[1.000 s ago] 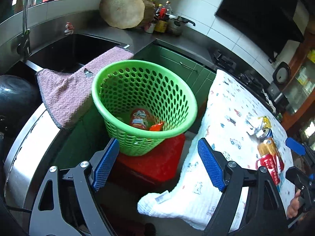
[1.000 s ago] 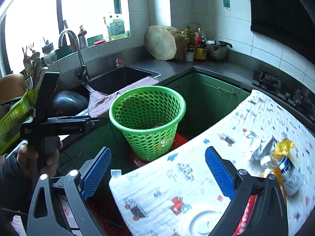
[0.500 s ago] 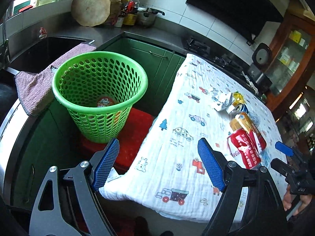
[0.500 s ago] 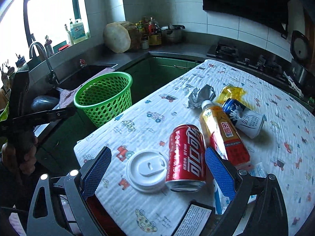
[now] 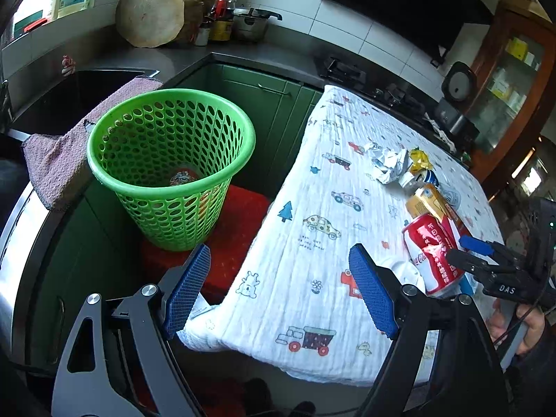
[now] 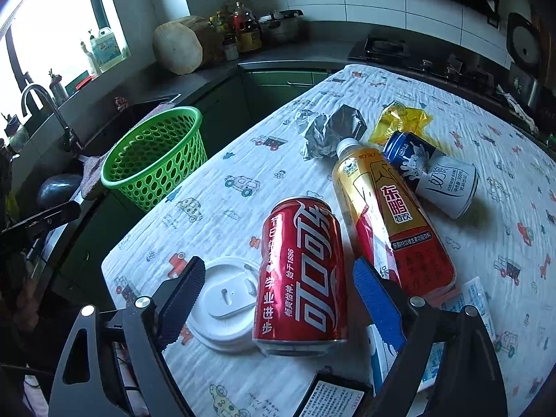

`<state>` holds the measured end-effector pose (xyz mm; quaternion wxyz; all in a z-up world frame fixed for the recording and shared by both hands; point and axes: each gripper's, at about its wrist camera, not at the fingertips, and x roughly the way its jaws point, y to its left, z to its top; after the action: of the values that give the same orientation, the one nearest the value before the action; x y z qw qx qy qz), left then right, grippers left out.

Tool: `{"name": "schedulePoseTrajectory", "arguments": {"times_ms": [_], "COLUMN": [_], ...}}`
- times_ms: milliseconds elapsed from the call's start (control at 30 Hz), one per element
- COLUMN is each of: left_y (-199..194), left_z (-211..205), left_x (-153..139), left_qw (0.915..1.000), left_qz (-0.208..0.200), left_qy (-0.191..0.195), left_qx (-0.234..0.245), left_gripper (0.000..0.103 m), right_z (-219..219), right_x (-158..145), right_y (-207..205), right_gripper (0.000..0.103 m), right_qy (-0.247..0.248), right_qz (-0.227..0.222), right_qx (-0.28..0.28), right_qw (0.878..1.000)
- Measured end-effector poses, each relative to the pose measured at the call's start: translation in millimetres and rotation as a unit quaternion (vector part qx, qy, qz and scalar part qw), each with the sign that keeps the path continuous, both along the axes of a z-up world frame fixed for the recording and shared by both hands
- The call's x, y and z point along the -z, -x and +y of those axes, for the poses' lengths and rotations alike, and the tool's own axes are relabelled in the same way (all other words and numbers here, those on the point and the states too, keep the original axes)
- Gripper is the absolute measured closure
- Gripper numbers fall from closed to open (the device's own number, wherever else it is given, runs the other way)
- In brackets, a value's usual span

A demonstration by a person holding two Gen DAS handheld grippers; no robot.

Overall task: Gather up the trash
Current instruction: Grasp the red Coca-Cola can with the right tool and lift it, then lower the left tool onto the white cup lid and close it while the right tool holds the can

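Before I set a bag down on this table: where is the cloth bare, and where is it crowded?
Bare: the cloth strip along the edge facing the basket, from the far corner down to the lid. Also the far side beyond the milk cup. Crowded: the can, bottle, foil and yellow wrapper cluster by the right gripper, whose jaws are closing around the can.

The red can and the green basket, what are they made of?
The red can looks like thin metal: glossy, with a shiny silvery rim. The green basket looks like moulded plastic: smooth, evenly coloured, full of regular holes.
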<state>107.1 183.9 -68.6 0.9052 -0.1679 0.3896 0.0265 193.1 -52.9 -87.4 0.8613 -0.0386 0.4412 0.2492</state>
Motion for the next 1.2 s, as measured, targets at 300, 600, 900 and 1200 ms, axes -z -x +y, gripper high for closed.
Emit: {"name": "schedulePoseTrajectory", "arguments": {"times_ms": [300, 600, 900, 1200], "left_y": [-8, -21, -32, -37], "left_z": [5, -10, -41, -90], "left_x": [7, 15, 22, 29], "left_qw": [1.0, 0.9992, 0.9957, 0.9862], "left_qz": [0.009, 0.022, 0.033, 0.042], "left_qy": [0.001, -0.008, -0.009, -0.013], "left_qx": [0.004, 0.032, 0.086, 0.159], "left_gripper": [0.022, 0.022, 0.022, 0.018], "right_z": [5, 8, -2, -25], "right_x": [21, 34, 15, -15], "right_y": [-22, -30, -19, 9], "right_gripper": [0.026, 0.044, 0.045, 0.045], "right_qy": [0.021, 0.034, 0.015, -0.021], "right_qz": [0.032, 0.052, 0.029, 0.001], "right_qx": [0.012, 0.018, 0.018, 0.024], "right_qw": [0.999, 0.998, 0.999, 0.999]}}
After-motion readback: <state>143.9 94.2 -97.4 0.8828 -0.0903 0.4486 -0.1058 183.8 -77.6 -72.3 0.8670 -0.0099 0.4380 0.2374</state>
